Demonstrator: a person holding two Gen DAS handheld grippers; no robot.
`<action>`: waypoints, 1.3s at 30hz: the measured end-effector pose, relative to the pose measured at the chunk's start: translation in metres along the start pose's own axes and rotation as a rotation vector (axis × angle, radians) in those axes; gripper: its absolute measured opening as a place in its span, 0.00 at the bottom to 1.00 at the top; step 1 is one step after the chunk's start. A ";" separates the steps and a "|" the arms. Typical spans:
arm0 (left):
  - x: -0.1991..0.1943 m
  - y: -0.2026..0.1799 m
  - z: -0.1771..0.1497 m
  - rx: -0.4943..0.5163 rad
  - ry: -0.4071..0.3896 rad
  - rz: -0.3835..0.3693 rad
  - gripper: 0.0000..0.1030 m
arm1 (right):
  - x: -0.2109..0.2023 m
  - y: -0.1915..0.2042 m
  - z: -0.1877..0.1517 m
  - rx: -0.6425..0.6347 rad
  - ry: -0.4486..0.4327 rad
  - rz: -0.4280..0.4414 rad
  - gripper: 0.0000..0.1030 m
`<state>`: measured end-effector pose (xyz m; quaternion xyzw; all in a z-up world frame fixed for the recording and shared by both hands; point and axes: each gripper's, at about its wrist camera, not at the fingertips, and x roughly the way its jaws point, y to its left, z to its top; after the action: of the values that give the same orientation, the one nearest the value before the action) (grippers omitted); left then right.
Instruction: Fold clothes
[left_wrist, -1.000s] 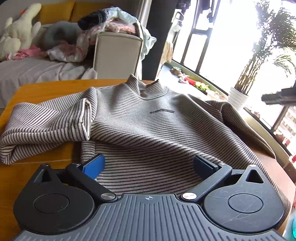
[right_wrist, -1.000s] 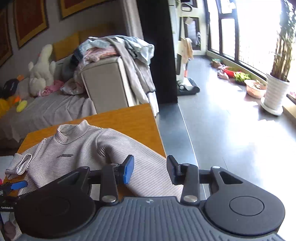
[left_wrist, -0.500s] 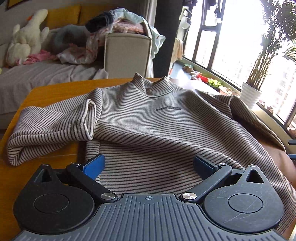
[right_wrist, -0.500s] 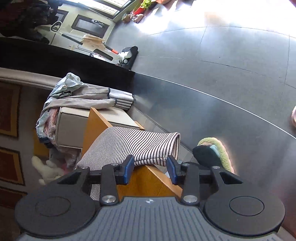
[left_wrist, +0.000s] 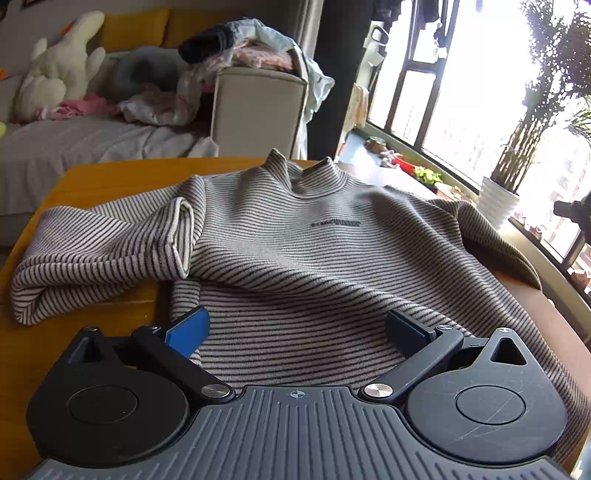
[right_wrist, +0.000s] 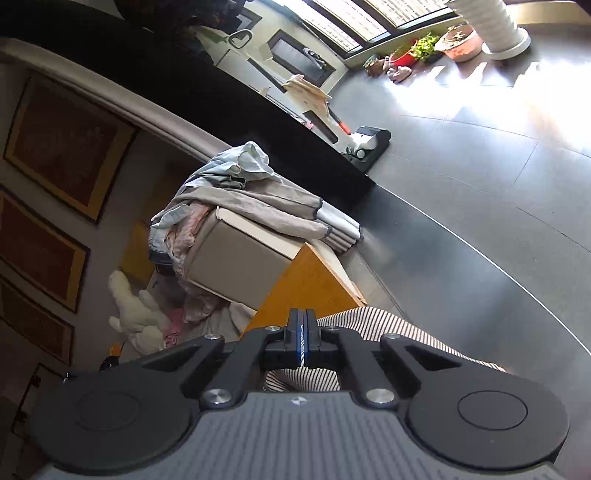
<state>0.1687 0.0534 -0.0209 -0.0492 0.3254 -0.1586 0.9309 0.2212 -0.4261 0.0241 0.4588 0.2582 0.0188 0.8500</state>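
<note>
Orange-brown worktop (left_wrist: 92, 184) carries the striped sweater (left_wrist: 314, 258), spread front-up with its collar toward a sofa (left_wrist: 74, 144) heaped with clothes. Half a second ago the right gripper (right_wrist: 303, 338) had its fingers apart at the sleeve cuff; now they are pressed together on striped cloth — the sleeve that hangs off the worktop's edge. How much cloth is caught cannot be made out, since the gripper body hides it. The left gripper (left_wrist: 297, 328) stays over the sweater's lower part, fingers spread wide and holding nothing. The left sleeve lies doubled back on the worktop. A potted plant (left_wrist: 517, 173) stands by the bright window — its far side is blown out.
</note>
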 end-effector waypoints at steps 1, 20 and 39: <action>0.000 0.001 0.000 -0.005 -0.002 -0.003 1.00 | 0.004 0.000 -0.003 0.026 0.029 0.003 0.16; -0.002 0.003 -0.002 -0.030 -0.009 -0.017 1.00 | 0.069 -0.002 -0.046 -0.037 -0.057 -0.085 0.08; -0.006 0.010 -0.004 -0.089 -0.031 -0.057 1.00 | 0.076 0.183 -0.204 -1.068 0.315 0.131 0.44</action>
<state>0.1641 0.0648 -0.0226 -0.1022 0.3159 -0.1698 0.9279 0.2316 -0.1422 0.0457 -0.0289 0.3075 0.2679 0.9126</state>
